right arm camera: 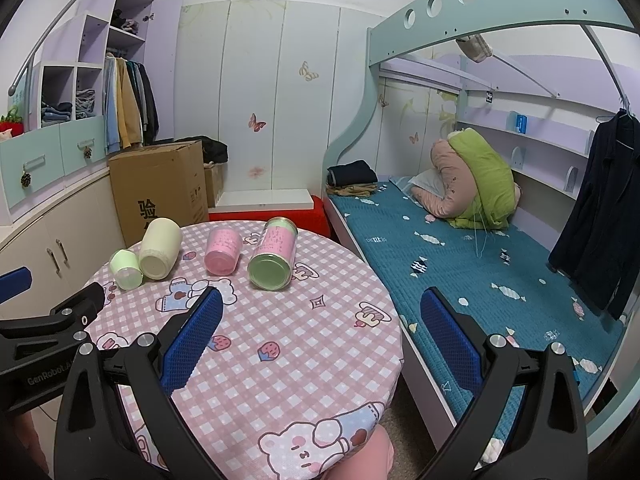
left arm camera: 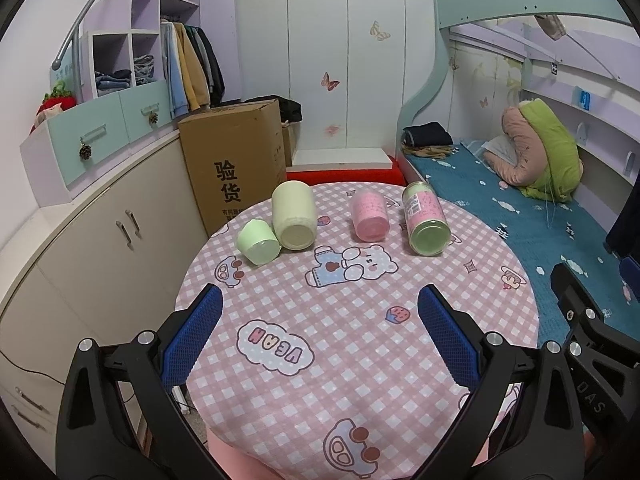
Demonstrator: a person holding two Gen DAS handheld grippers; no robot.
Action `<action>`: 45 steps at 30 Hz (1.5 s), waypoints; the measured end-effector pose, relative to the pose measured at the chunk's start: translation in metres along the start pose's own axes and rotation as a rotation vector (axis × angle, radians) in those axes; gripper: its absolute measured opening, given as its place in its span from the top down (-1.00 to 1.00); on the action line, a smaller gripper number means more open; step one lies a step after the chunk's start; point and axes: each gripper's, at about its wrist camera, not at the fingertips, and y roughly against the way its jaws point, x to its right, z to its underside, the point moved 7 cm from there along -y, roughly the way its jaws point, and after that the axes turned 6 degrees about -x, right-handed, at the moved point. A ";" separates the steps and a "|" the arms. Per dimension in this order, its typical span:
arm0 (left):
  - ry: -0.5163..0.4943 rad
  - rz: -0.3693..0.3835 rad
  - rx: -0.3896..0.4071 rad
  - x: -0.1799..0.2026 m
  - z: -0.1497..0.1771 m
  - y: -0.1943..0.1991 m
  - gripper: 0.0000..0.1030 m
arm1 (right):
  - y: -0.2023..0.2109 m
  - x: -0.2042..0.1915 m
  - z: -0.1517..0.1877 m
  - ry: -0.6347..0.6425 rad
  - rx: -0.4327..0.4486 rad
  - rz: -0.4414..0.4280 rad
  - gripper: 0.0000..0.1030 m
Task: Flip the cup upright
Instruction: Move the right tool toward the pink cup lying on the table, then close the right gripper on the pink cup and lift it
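- Cups for the task lie on their sides in a row across the far part of the round table [left arm camera: 360, 360], in the middle of the left wrist frame; all four show their bottoms to the camera.
- Nearest, at the bottom of the left wrist frame, the left gripper [left arm camera: 320, 320] has its blue fingers [left arm camera: 192, 336] spread wide apart over the pink checked cloth, and it holds nothing.
- At the bottom of the right wrist frame, the right gripper [right arm camera: 322, 322] is also spread wide and holds nothing; one finger is over the table edge, the other over the bed [right arm camera: 460, 264].
- In the row, from left to right: the small green cup [left arm camera: 258, 246] touching the cream cup [left arm camera: 294, 216], then well apart the pink cup [left arm camera: 370, 216], then the tall green cup [left arm camera: 426, 218] with a label.
- Behind the table, in the upper left of the frame, a cardboard box [left arm camera: 236, 160] stands beside a cabinet [left arm camera: 100, 216].
- Farthest, hanging clothes [left arm camera: 192, 64] are in the upper left.
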 end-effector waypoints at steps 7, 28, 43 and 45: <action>-0.016 0.001 0.015 0.004 0.000 0.002 -0.90 | 0.001 0.002 -0.002 -0.002 -0.001 -0.001 -0.85; -0.022 0.039 -0.018 0.011 -0.004 -0.016 -0.90 | -0.016 0.004 -0.001 -0.015 -0.019 0.002 -0.85; -0.023 0.044 -0.037 0.013 -0.007 -0.024 -0.90 | -0.022 0.004 -0.005 -0.014 -0.026 -0.018 -0.85; -0.022 0.061 -0.053 0.015 -0.009 -0.031 -0.90 | -0.027 0.005 -0.006 -0.018 -0.032 -0.025 -0.85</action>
